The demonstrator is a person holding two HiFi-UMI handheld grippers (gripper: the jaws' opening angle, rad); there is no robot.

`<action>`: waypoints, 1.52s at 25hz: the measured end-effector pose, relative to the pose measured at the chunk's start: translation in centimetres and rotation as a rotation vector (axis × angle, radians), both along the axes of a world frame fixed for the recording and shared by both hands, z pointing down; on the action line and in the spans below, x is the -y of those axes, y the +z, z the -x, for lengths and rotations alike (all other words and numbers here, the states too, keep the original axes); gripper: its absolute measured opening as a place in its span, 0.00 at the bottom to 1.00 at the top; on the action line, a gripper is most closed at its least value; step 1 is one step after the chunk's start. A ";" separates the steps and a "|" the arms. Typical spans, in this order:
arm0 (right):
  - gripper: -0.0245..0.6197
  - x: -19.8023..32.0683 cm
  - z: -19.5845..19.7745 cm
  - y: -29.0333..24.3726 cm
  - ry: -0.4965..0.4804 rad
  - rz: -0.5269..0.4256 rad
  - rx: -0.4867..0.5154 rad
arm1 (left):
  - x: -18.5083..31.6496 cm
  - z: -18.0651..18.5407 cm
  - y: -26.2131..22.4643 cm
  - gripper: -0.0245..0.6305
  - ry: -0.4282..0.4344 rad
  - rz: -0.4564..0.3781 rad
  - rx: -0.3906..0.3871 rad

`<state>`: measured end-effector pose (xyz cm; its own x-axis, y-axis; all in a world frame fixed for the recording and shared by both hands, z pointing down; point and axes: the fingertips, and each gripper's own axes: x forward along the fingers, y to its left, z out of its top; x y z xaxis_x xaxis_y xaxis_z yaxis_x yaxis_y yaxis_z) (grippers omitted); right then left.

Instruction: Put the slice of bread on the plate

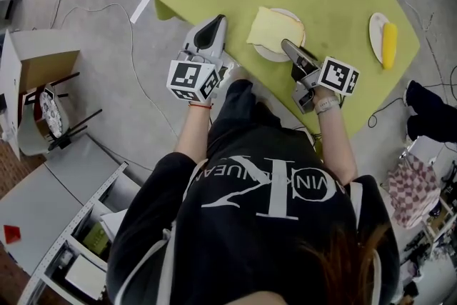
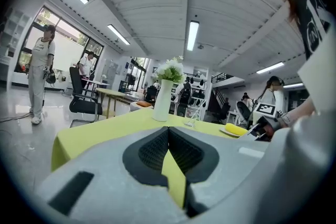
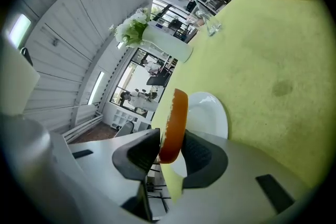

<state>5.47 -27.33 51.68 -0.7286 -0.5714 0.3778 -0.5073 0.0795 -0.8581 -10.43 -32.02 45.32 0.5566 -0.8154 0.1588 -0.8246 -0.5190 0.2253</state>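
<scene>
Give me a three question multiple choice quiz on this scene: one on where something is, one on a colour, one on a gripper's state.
1. Where is the bread?
A. On the floor
B. In the right gripper, at the plate
C. Beside the vase

2. What colour is the table cover?
A. Red
B. Yellow-green
C. Blue

3. How do the jaws of the left gripper stand?
A. Together, with nothing between them
B. Wide apart
C. Clamped on a cup

Answers:
1 B: the right gripper view shows the bread edge-on between the pads, with the plate just behind it.
2 B: the head view shows a yellow-green cover.
3 A: the left gripper view shows the pads meeting at the tips, with only the cover beyond them.
</scene>
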 end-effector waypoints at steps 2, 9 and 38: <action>0.22 0.0 0.0 0.1 -0.001 0.001 -0.018 | 0.1 0.0 0.0 0.05 0.006 0.002 -0.001; 0.32 -0.6 0.0 1.0 -0.082 -0.028 -0.206 | 0.5 -0.3 0.3 0.05 0.013 0.009 -0.009; 0.47 -1.2 -3.0 -0.9 -0.166 -0.263 -0.548 | -2.1 -0.7 -1.4 0.05 -0.008 -0.030 -0.004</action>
